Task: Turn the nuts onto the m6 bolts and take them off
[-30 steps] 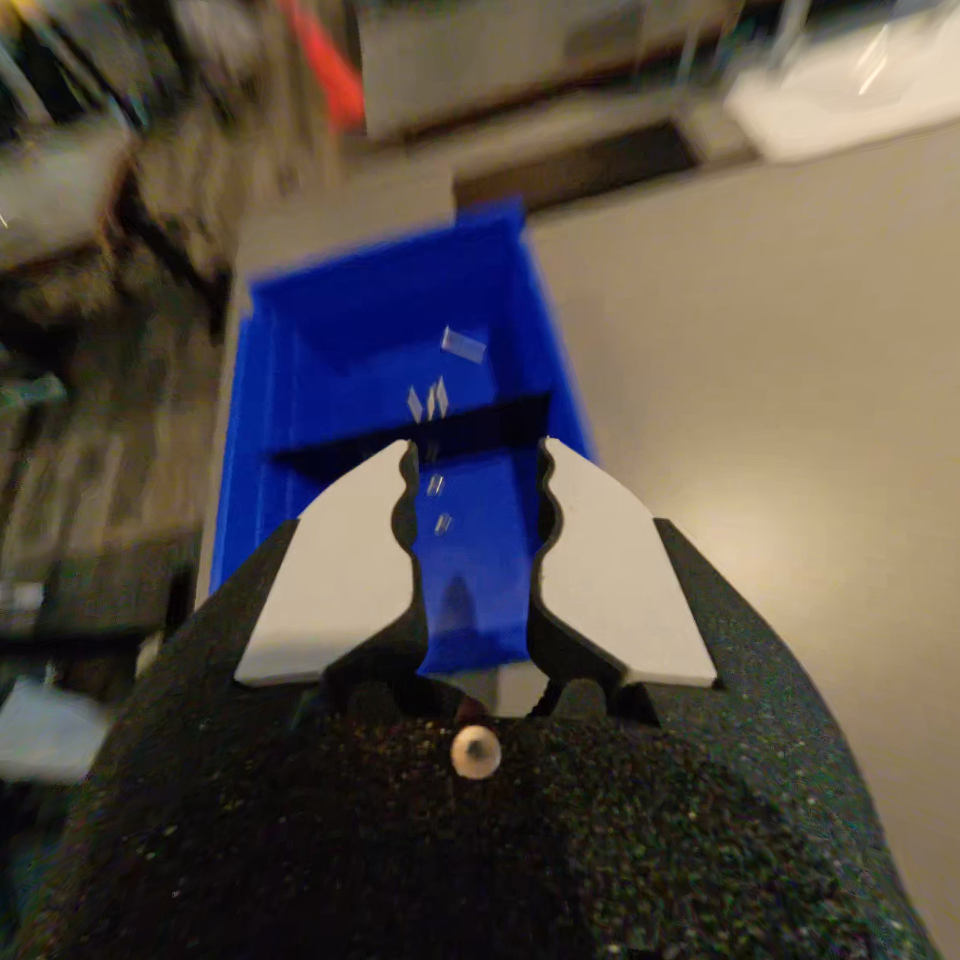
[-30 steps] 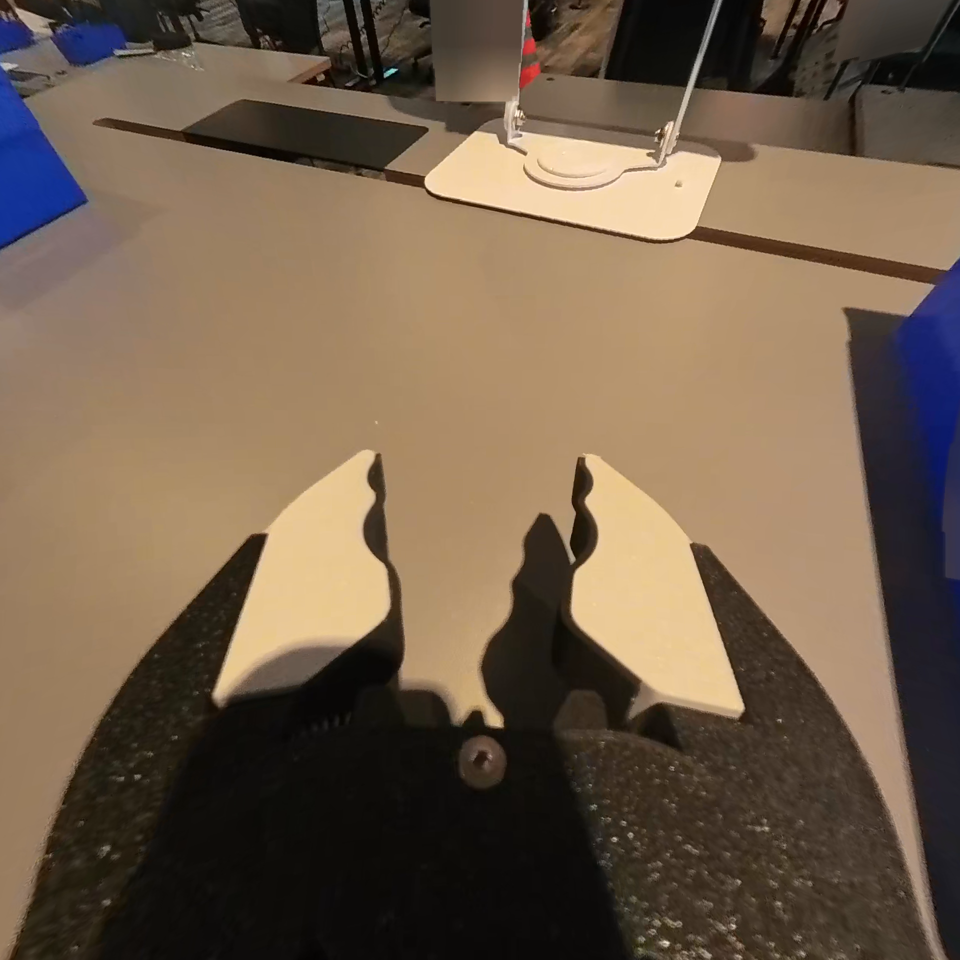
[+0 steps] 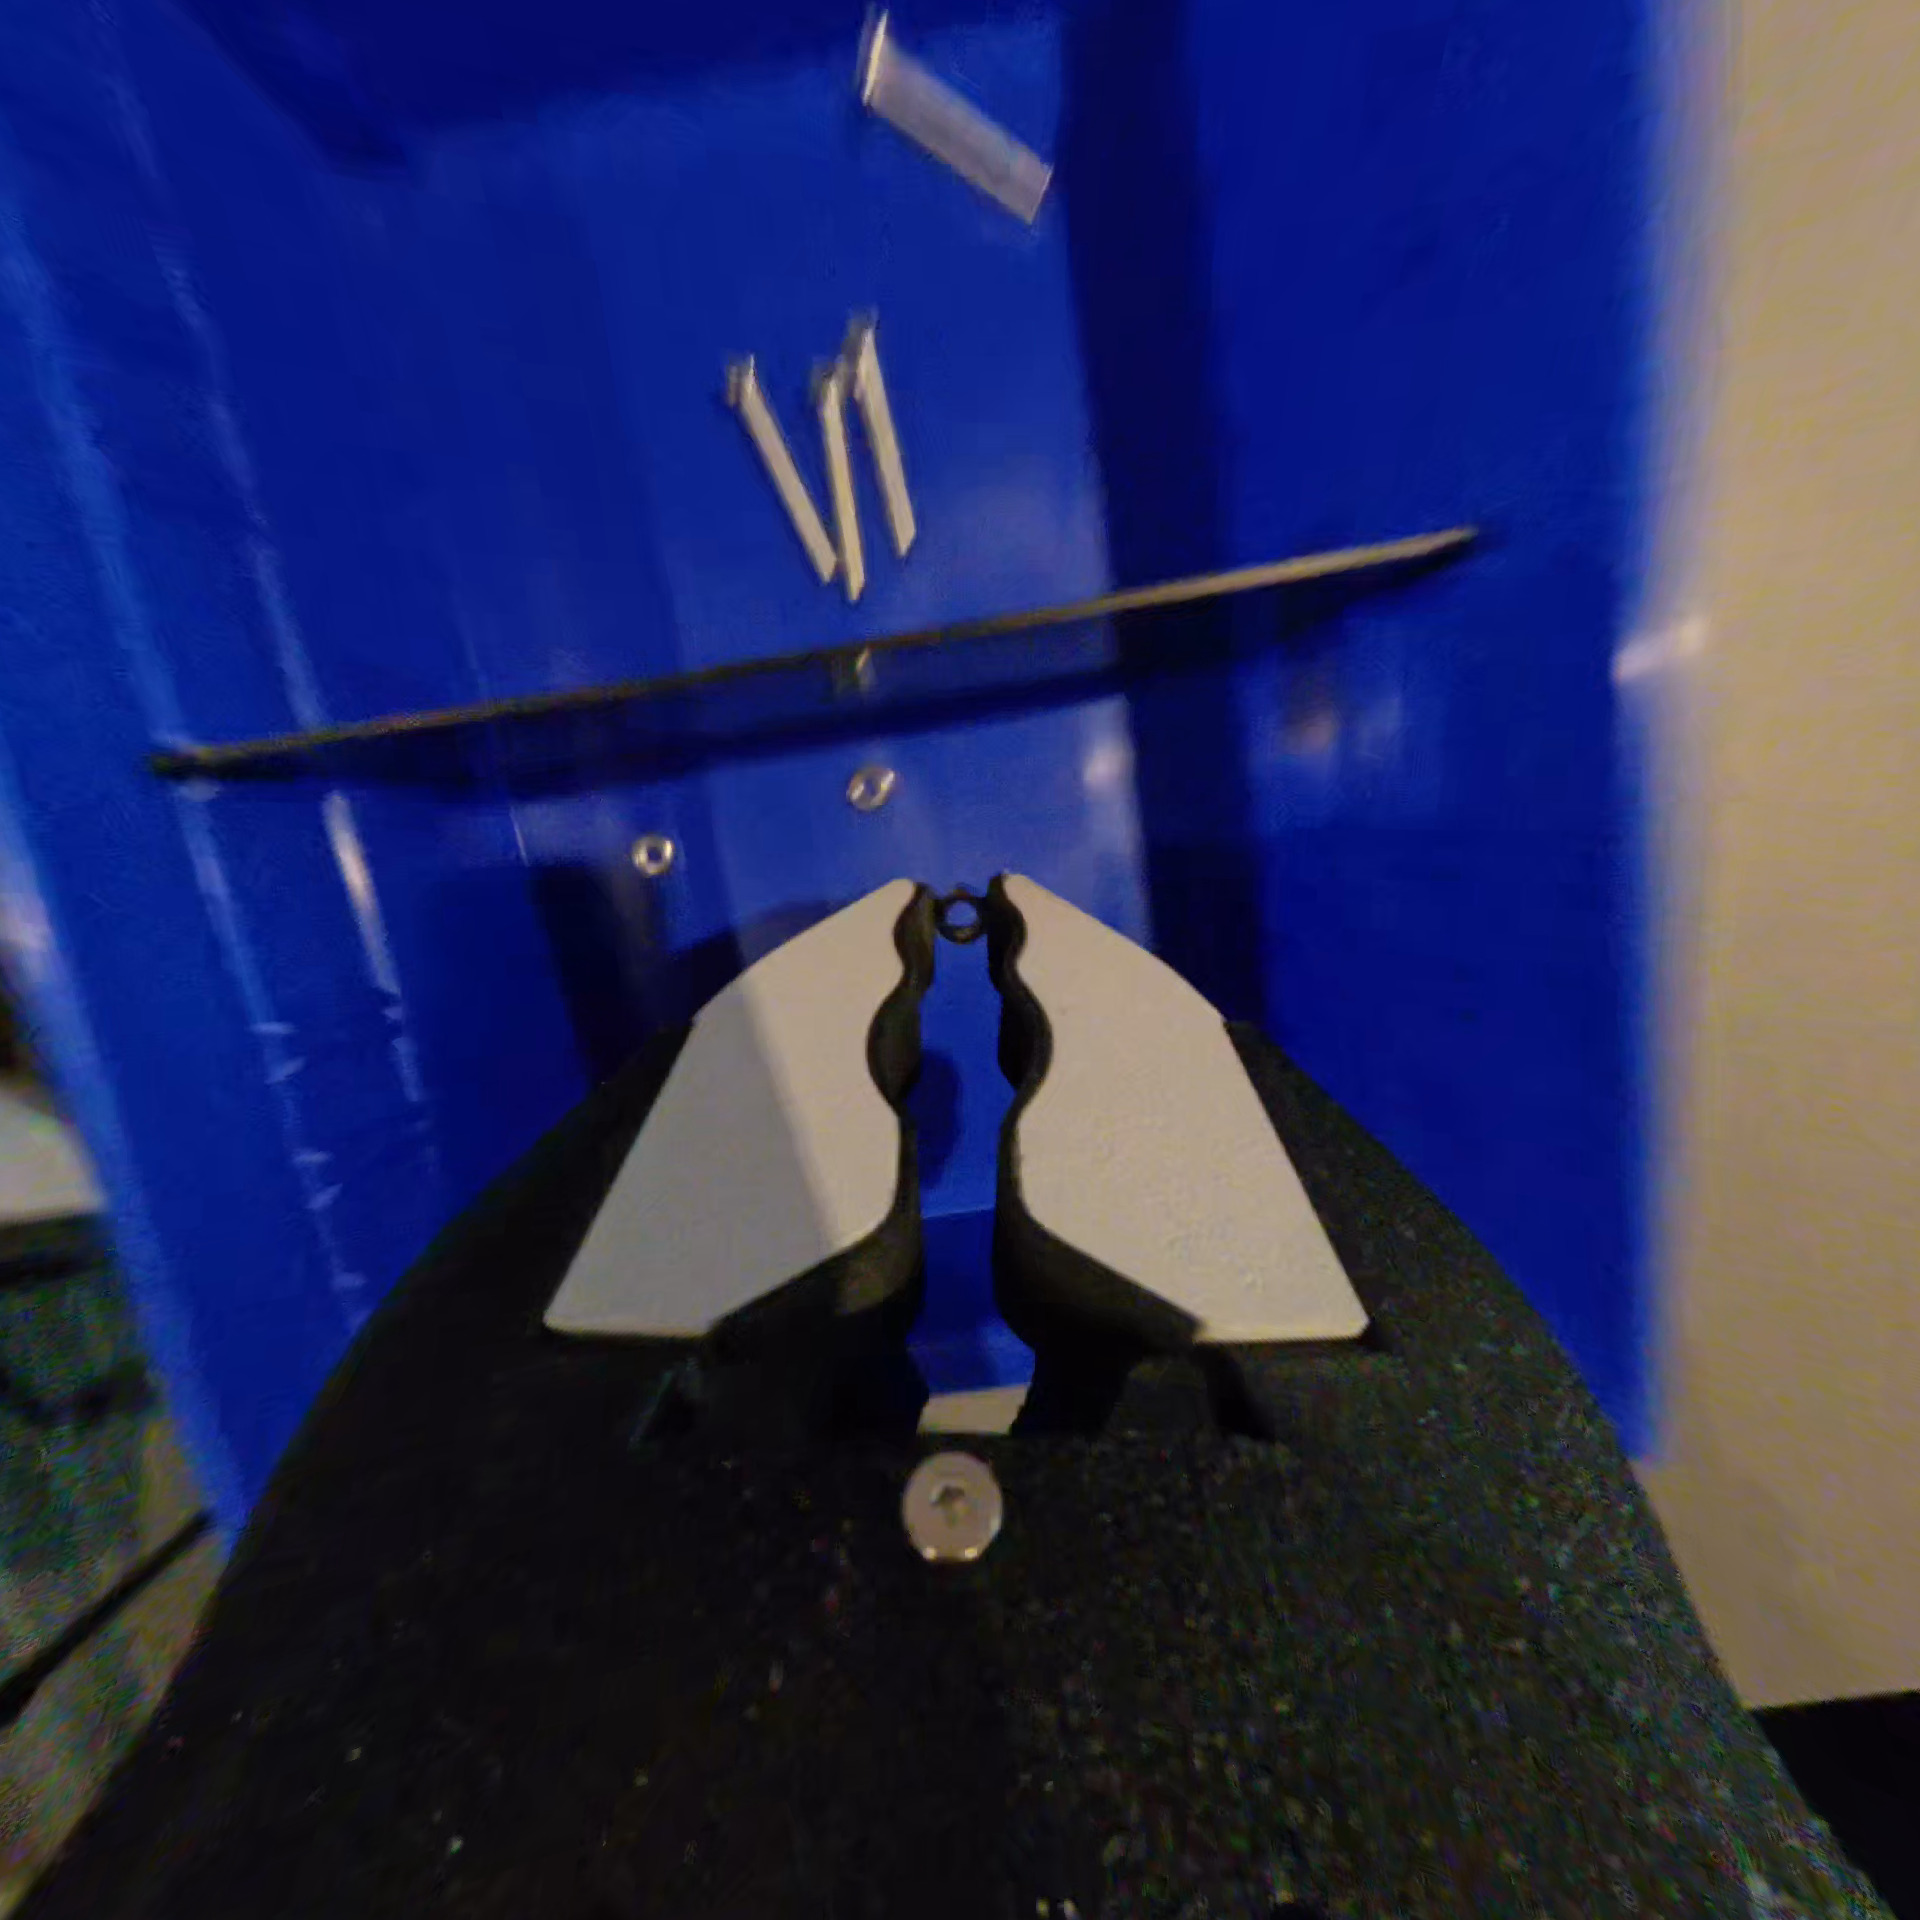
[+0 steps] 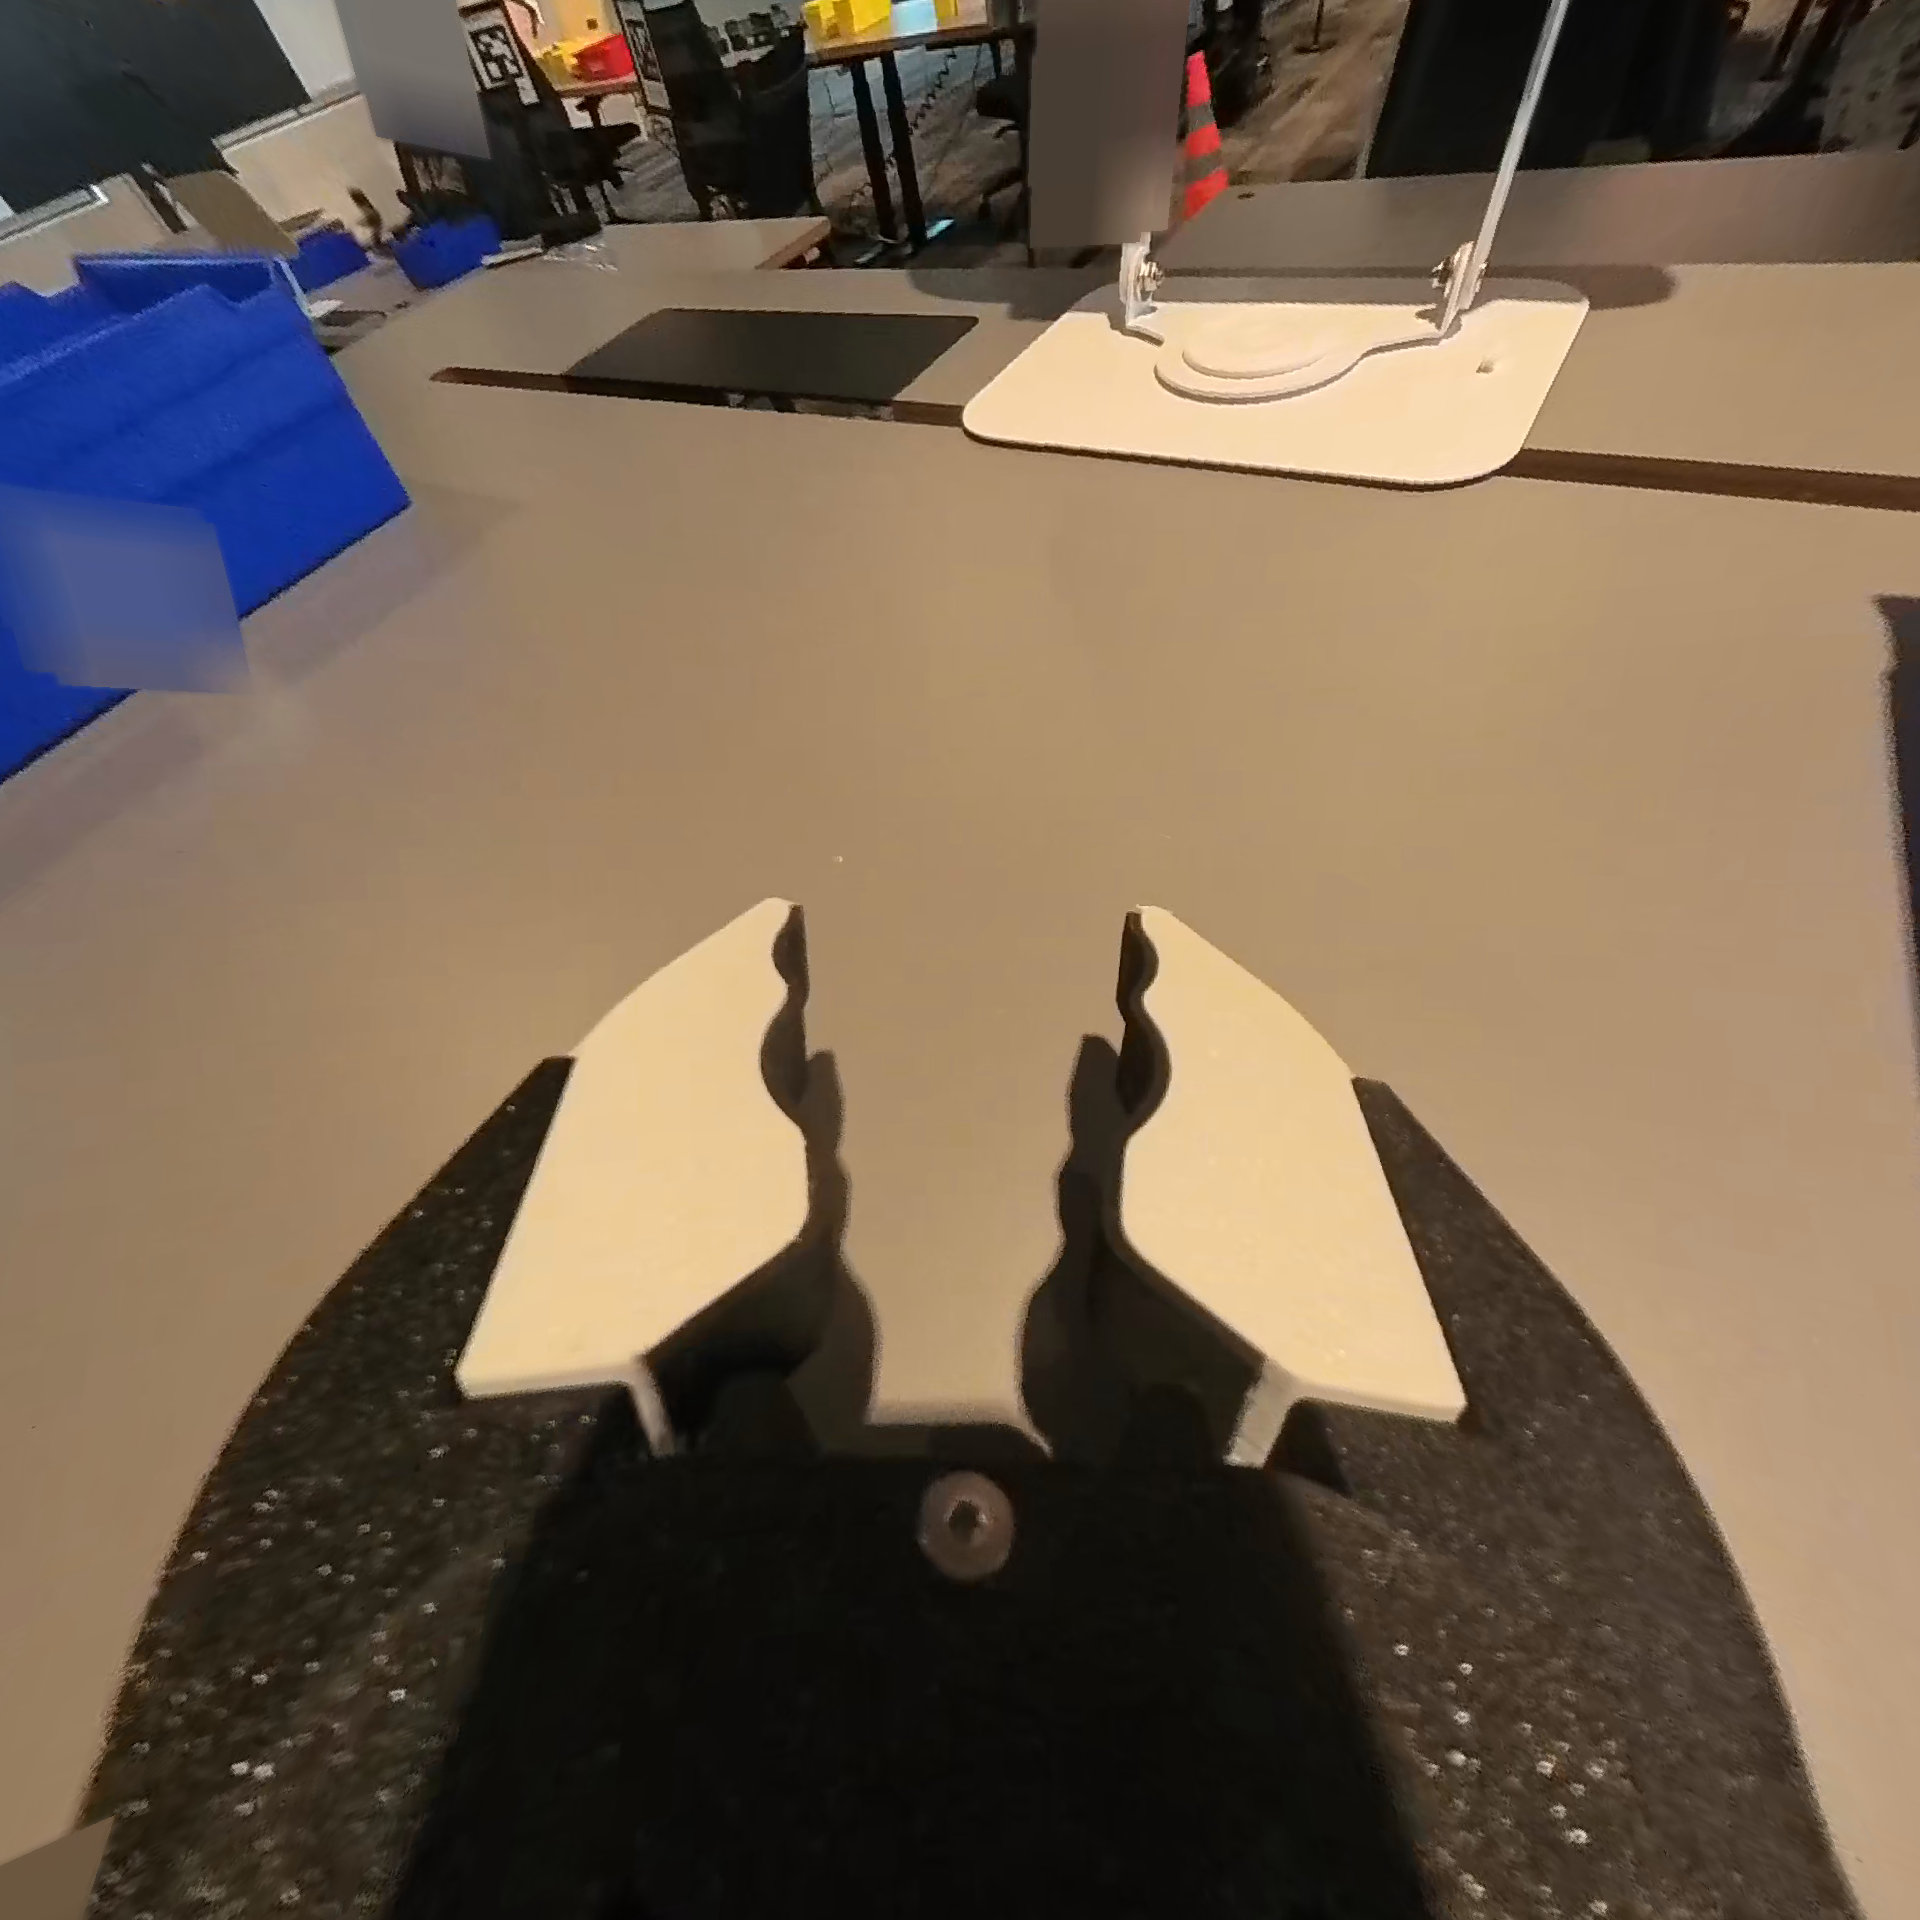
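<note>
The left gripper (image 3: 961,891) is down inside the blue bin (image 3: 312,520), its jaws pinched on a small nut (image 3: 960,920) at their tips. Two more nuts (image 3: 871,788) lie just ahead, and the bolts (image 3: 831,468) past the black divider (image 3: 727,691). The right gripper (image 4: 961,920) hangs over the grey tabletop (image 4: 935,675), jaws wide apart, holding nothing.

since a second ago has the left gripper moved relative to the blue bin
Yes. The left gripper has pushed forward and down into the blue bin, past its front edge, toward the black divider, its fingers narrowed around a nut.
</note>
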Demonstrator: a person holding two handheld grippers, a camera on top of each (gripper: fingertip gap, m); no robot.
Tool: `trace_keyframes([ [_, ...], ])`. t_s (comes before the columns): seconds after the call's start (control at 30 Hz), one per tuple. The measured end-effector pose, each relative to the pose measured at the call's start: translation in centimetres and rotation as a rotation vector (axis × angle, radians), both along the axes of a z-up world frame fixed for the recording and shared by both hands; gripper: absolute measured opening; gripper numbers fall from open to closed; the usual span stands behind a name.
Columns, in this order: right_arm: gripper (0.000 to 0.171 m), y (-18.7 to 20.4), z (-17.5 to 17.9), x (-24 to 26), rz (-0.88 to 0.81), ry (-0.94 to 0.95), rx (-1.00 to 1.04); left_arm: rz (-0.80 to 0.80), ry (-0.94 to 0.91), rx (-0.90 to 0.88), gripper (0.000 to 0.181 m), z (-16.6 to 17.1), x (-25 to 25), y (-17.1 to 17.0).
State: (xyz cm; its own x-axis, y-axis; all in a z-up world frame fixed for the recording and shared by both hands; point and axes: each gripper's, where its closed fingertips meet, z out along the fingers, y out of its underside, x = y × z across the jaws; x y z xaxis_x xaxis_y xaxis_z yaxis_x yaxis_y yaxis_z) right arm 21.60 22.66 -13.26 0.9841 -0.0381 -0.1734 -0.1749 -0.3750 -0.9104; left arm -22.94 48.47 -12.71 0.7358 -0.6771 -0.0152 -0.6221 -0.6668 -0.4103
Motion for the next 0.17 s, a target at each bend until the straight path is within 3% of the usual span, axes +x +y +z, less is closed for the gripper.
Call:
trace_keyframes([
  [0.03,0.058,0.0,0.0,0.0,0.002,0.004,0.003,-0.028,-0.054,0.071,0.01,2.7,1.5,-0.8],
  [0.1,0.058,0.0,0.0,-0.1,0.006,0.007,0.001,-0.133,-0.159,0.197,0.01,7.8,6.0,-3.5],
  [0.17,0.058,0.1,-0.1,-0.2,0.012,0.001,-0.005,-0.29,-0.234,0.257,0.01,10.5,11.9,-7.5],
])
